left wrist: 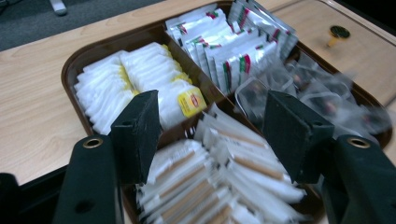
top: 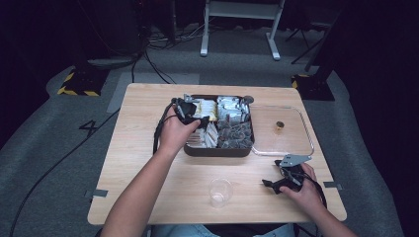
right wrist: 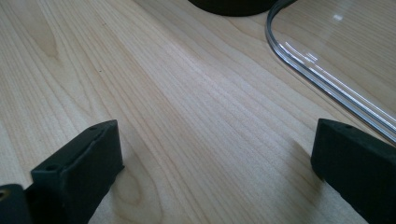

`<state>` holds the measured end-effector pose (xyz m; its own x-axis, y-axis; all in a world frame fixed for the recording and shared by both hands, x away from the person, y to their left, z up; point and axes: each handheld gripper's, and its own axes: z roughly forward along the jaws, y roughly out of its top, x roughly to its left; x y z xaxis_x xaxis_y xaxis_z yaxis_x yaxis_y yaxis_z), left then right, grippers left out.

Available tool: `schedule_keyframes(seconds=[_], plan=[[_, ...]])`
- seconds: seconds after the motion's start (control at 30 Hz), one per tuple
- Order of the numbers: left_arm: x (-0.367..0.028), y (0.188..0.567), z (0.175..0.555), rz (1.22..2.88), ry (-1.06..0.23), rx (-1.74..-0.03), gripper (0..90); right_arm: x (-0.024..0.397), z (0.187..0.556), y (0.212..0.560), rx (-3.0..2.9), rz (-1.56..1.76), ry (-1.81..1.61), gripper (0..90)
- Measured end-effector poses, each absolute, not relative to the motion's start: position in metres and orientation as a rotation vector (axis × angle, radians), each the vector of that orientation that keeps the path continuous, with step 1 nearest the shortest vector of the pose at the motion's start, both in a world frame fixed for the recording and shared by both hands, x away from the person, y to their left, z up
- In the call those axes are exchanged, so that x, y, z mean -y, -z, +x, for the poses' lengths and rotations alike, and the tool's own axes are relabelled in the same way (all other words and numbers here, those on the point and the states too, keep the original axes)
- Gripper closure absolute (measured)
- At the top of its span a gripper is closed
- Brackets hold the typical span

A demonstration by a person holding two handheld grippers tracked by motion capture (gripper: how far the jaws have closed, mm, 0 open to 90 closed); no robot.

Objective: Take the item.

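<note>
The left gripper [top: 196, 120] hangs over the left half of a dark brown compartment tray [top: 217, 151] that sits toward the far middle of the wooden table [top: 138, 148]. Its jaws stand apart with nothing between them; from the left gripper view they frame the tray's contents from above without touching any packet. Between and beyond them lies a row of white tea bags [left wrist: 140, 74] in the far left compartment, and one bears a yellow tag with a red logo [left wrist: 191, 102] that looks like Lipton, though the lettering is too blurred to read for certain. To the right of those are silver-white sachets with red and green stripes [left wrist: 229, 51]; their print is too small to make out. Nearest the jaws lie long white paper sticks with brownish middles [left wrist: 219, 182], and to the right clear wrappers with dark contents [left wrist: 299, 88], blurred.

The right gripper [top: 276, 183] rests low at the near right of the table, held by the person's right hand [top: 306, 190]. Its jaws are wide apart over bare wood, gripping nothing. Just beyond it lies a clear plastic lid [right wrist: 327, 79], flat on the table to the right of the tray and touching its side, with a small gold-and-dark knob [top: 279, 126] on it. A clear plastic cup [top: 220, 192] stands upright near the front edge, between the two arms.
</note>
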<state>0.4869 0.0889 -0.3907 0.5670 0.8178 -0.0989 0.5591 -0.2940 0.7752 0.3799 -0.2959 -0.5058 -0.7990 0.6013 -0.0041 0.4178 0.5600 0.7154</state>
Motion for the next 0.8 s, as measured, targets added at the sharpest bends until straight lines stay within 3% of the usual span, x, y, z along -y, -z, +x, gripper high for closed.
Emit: schedule_keyframes(seconds=[0.4,0.8], plan=[[-0.077,0.421,0.545,2.072,-0.316,-1.177,46.7,0.296,0.380,0.506,-2.552,0.844,-1.074,2.1],[-0.055,0.438,0.571,2.135,-0.267,-1.235,51.0,0.296,0.381,0.506,-2.558,0.834,-1.075,2.3]])
